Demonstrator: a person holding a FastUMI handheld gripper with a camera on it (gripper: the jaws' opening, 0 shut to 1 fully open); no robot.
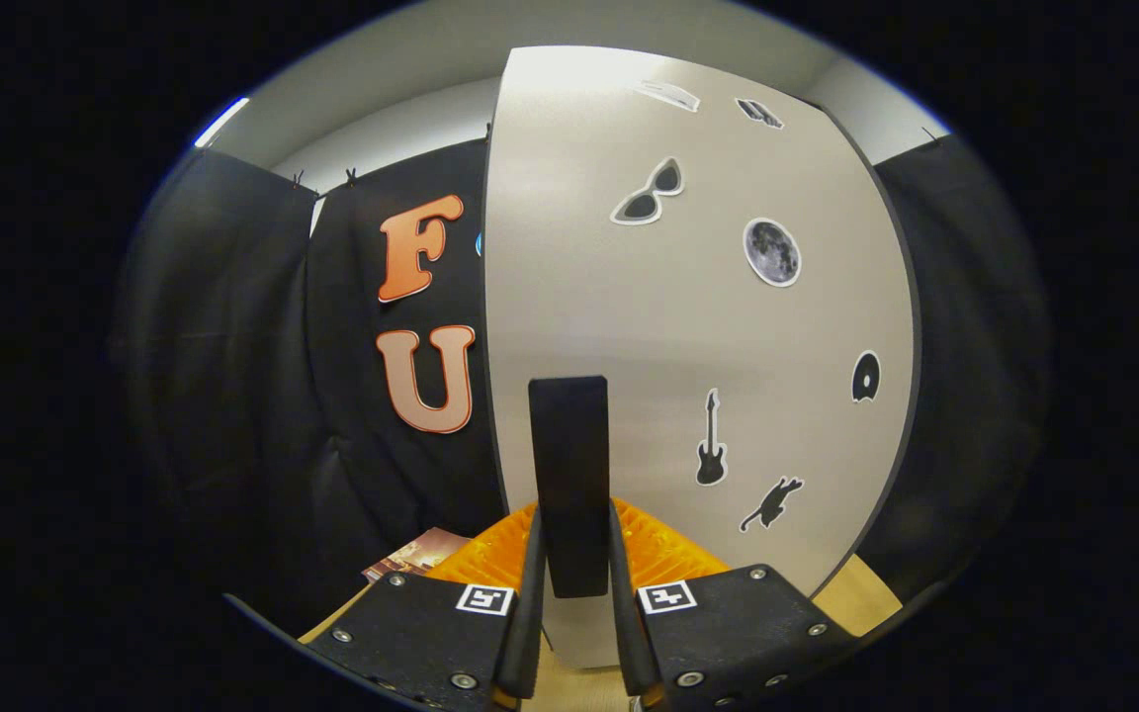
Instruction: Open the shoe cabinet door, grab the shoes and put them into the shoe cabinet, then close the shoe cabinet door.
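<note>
The shoe cabinet door (688,326) is a pale flat panel with several dark stickers, standing right in front of me. A black upright bar handle (568,445) is fixed near the door's left edge. My gripper (574,519) is shut on the lower part of this handle, one finger pressing on each side of the bar. The fingers (530,593) reach up from below, and the handle's bottom end sits between them.
Booth wall of black cloth (263,396) hangs to the left of the door's edge and to its right. A light wooden surface (856,598) lies below the door. A small printed booklet (416,554) rests low, left of the fingers.
</note>
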